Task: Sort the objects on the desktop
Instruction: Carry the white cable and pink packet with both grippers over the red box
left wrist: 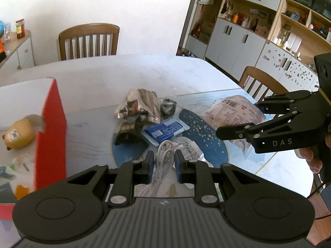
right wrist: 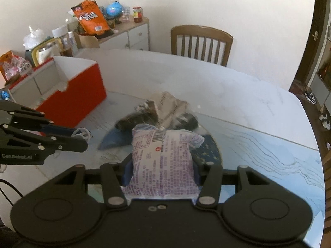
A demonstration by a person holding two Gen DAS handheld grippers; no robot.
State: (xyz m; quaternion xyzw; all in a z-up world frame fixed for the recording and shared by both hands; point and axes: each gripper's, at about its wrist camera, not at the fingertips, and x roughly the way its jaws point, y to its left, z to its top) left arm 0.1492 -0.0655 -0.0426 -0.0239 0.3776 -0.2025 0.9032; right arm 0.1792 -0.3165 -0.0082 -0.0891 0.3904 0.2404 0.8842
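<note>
My left gripper (left wrist: pixel 164 164) is shut on a coiled white cable (left wrist: pixel 160 177), lifted above the table. In the right wrist view this gripper (right wrist: pixel 81 138) comes in from the left with the cable's loop (right wrist: pixel 82 132) at its tips. My right gripper (right wrist: pixel 162 173) is shut on a pale packet with purple print (right wrist: pixel 163 155), also held off the table. From the left wrist that gripper (left wrist: pixel 240 117) and its packet (left wrist: pixel 233 111) show on the right. A red box with white compartments (right wrist: pixel 82 95) stands to the left.
A crumpled silver packet (left wrist: pixel 140 105), a black packet (left wrist: pixel 128 128), a blue packet (left wrist: pixel 163 131) and a white printed packet (left wrist: pixel 186 146) lie on a blue speckled mat (left wrist: pixel 198 128). Beyond the box's red wall (left wrist: pixel 51 136) lies a yellow toy (left wrist: pixel 18 134). Wooden chairs (left wrist: pixel 89 41) (left wrist: pixel 258 82) ring the table.
</note>
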